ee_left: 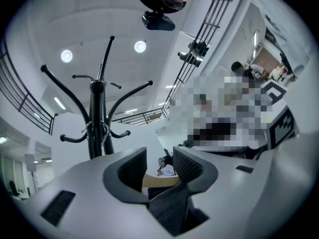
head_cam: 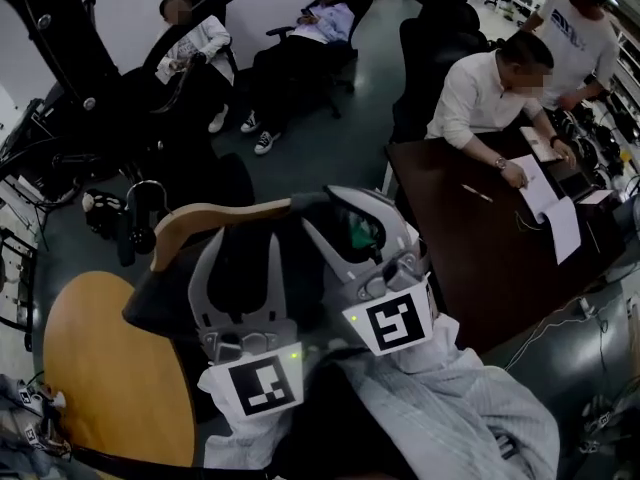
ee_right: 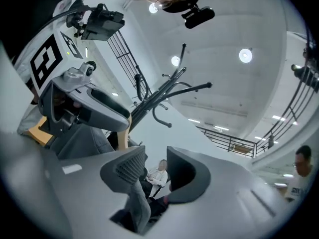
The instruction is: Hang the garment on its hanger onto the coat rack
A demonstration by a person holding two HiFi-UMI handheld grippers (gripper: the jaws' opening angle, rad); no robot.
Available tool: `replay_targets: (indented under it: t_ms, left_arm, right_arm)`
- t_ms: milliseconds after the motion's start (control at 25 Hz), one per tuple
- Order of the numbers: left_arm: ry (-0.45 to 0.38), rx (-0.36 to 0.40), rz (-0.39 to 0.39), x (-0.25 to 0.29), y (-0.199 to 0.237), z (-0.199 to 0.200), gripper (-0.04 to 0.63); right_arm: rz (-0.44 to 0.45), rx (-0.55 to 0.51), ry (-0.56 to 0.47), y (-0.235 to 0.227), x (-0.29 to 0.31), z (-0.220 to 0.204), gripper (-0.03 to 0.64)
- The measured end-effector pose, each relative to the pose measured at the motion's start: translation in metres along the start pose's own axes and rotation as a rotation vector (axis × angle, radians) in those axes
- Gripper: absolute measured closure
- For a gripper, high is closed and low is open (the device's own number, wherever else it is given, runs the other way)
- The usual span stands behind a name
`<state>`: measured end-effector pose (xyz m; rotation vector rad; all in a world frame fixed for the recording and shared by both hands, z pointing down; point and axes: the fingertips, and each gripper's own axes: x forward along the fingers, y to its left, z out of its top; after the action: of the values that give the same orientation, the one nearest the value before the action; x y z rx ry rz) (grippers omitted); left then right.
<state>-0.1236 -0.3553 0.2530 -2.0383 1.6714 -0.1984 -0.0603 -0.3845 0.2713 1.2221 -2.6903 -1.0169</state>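
A dark garment [head_cam: 165, 303] hangs on a wooden hanger [head_cam: 215, 215], held up in front of me. My left gripper [head_cam: 240, 253] grips the garment's shoulder. In the left gripper view the wooden hanger [ee_left: 160, 181] spans the gap from pad to pad, with dark cloth [ee_left: 169, 208] under it, so the left gripper [ee_left: 159, 167] is shut on it. My right gripper [head_cam: 365, 213] is just to its right. In its own view the right gripper [ee_right: 157, 171] stands open; a fold of cloth [ee_right: 137, 208] lies against one pad only. The black coat rack [ee_left: 97, 114] rises above, and the coat rack [ee_right: 164, 91] also shows beyond the right jaws.
A round wooden table [head_cam: 100, 368] lies at lower left. A dark desk [head_cam: 470, 228] at right has a person writing at it [head_cam: 490, 93]. Two people sit in office chairs [head_cam: 300, 43] farther back. The coat rack's black arms [head_cam: 60, 43] cross the upper left.
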Motion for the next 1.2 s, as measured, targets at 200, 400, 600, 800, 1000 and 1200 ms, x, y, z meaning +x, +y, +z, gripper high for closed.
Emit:
replay_targets:
  t_ms: [200,400,600,800,1000,1200]
  left_arm:
    - [-0.04,-0.079,-0.07,0.02,-0.036,0.005,0.572]
    - [-0.047,-0.175,-0.179,0.04,-0.07,0.007,0.591]
    - [-0.048,-0.219,-0.217,0.057,-0.094,0.012,0.591]
    - [-0.056,-0.245,-0.244,0.068,-0.106,0.013,0.591]
    - [-0.054,-0.264,-0.24,0.073,-0.112,0.006,0.591]
    - [-0.059,-0.261,-0.255,0.079,-0.118,0.005,0.591]
  right_arm:
    - [-0.16,0.032,0.066,-0.033,-0.028,-0.018,0.606]
    - [-0.204,0.086,0.149,-0.049,-0.045,-0.037,0.615]
    - [-0.21,0.119,0.185,-0.059,-0.056,-0.048,0.615]
    - [-0.222,0.149,0.204,-0.069,-0.064,-0.06,0.615]
    - [-0.227,0.187,0.22,-0.069,-0.07,-0.074,0.617]
    - [-0.224,0.185,0.225,-0.072,-0.068,-0.078,0.617]
